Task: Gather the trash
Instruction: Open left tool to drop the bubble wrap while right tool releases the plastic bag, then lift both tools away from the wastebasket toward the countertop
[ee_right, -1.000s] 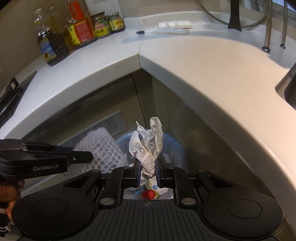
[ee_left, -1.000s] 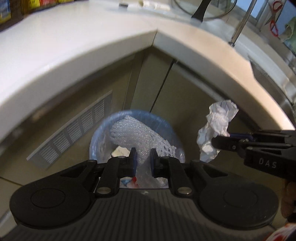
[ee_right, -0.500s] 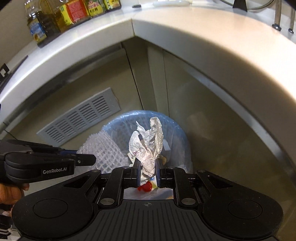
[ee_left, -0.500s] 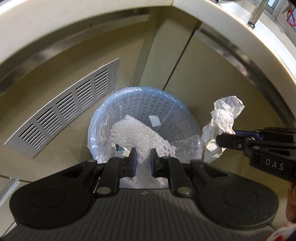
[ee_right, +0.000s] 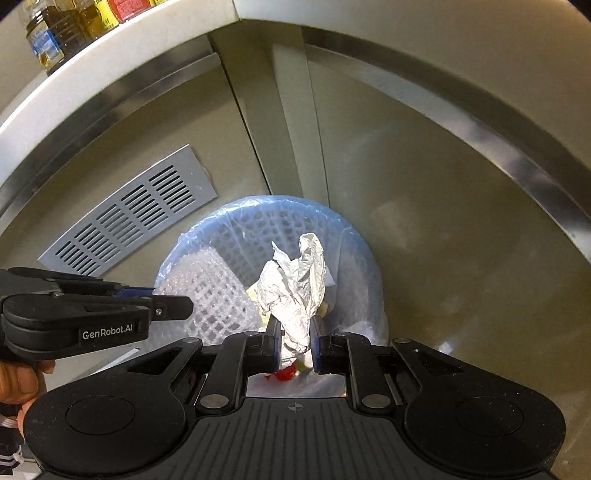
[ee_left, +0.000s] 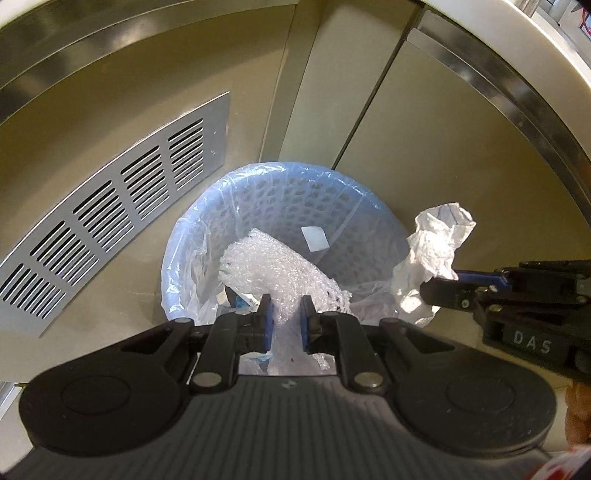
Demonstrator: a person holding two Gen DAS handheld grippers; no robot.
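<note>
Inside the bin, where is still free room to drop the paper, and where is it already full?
Free: the far side of the bin, along the mesh wall behind the bubble wrap. Crowded: the near left side, where the left claw holds the bubble wrap. The right claw holds the crumpled paper above the middle, over small scraps at the bottom.

Bin contents (ee_right: 286, 373) under crumpled paper (ee_right: 293, 291); bottles (ee_right: 59, 26) cropped
</note>
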